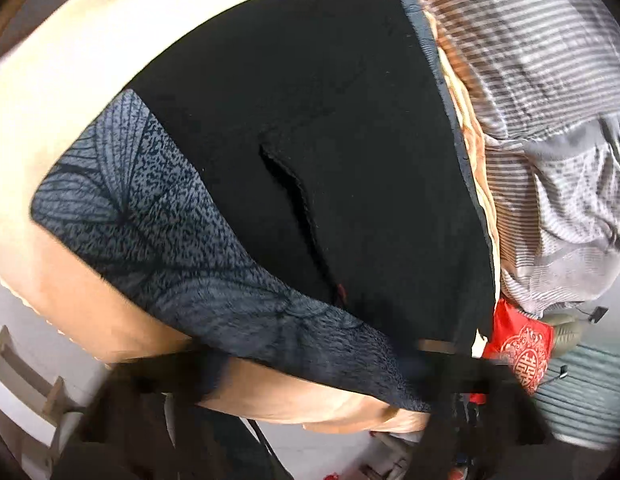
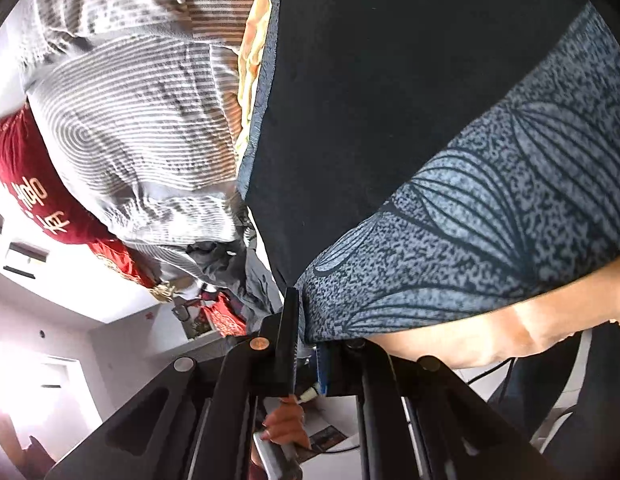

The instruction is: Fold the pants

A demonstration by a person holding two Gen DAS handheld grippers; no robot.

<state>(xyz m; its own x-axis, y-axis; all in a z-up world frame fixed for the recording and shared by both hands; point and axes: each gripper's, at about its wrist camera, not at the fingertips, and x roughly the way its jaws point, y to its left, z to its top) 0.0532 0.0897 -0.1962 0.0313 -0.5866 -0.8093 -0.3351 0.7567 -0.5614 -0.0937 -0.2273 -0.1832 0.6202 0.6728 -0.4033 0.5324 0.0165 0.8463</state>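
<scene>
We look along both grippers at the same cloth from opposite ends. The left gripper [image 1: 426, 356] sits at the bottom of its view, badly blurred; a dark bar crosses where its fingers should be, and the patterned hem of the pants [image 1: 310, 152] drapes over it. We cannot tell whether its jaws are closed on the fabric or merely under it. The right gripper [image 2: 295, 320] reaches up from the bottom of its frame, one black finger [image 2: 289, 340] standing upright against the lowest corner of the pants [image 2: 390, 120]; the cloth meets that finger at its tip, and the jaws look closed on the corner, the second finger being hidden behind fabric.

The pants lie spread on a cream bed sheet [image 1: 89, 60]. They are black with a blue-grey leaf-print band [image 1: 149, 216] along one edge. In the left view their long axis runs from lower right to upper left, and one long edge lies against an orange quilted edge [image 1: 474, 148] beside a striped duvet [image 1: 550, 80]. A slit or pocket opening [image 1: 293, 200] shows mid-cloth.

Below the right gripper a bare hand [image 2: 285, 424] grips a metal handle, partly cut off by the frame. A red embroidered cushion [image 2: 33, 192] sits past the duvet [image 2: 129, 120]. Motion blur smears the striped cloth.
</scene>
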